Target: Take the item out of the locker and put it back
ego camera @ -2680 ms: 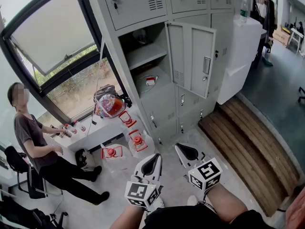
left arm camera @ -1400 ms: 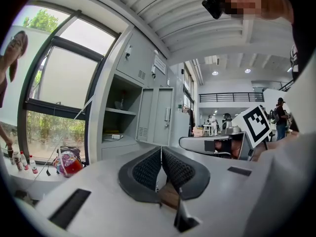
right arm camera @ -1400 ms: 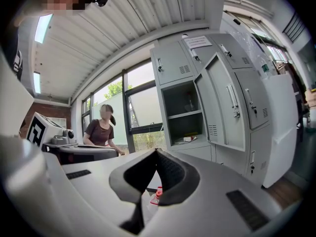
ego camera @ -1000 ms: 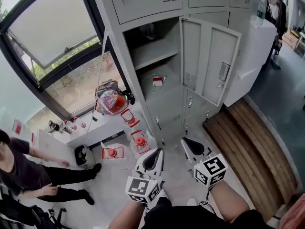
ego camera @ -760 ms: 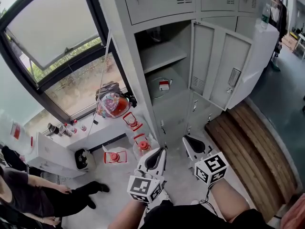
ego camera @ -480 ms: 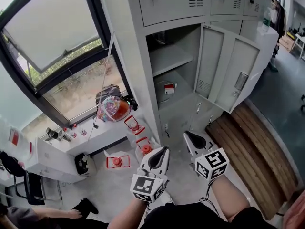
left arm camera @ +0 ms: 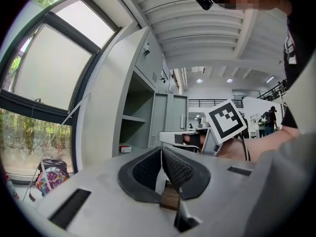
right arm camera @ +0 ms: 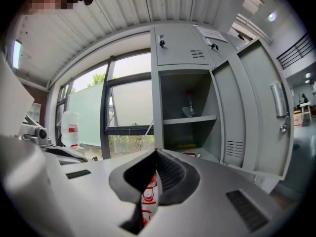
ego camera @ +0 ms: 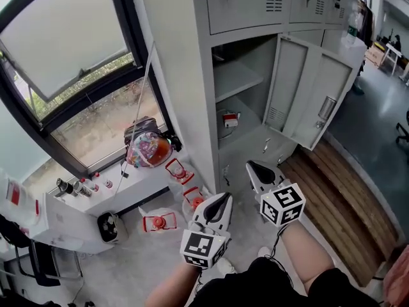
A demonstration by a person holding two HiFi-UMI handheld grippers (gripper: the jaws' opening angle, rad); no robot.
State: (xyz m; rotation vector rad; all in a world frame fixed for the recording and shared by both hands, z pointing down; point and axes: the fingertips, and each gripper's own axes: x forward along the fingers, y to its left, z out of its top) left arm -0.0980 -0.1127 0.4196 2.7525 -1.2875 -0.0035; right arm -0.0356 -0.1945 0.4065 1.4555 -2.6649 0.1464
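The grey locker stands with one compartment open, its door swung out to the right. On the compartment floor lies a small white and red item, which also shows in the left gripper view and the right gripper view. A shelf above it carries a clear glass-like thing. Both grippers hang low, well short of the locker. The left gripper is shut and empty, as is the right gripper. In their own views the left gripper and right gripper have their pads together.
A colourful backpack sits on a low white bench under the window. Red and white jugs stand on the floor left of the locker. A wooden platform runs along the right. More locker doors above are closed.
The view has swung right and closer to the locker. The seated person at the left has left the picture. Both grippers stay shut and low.
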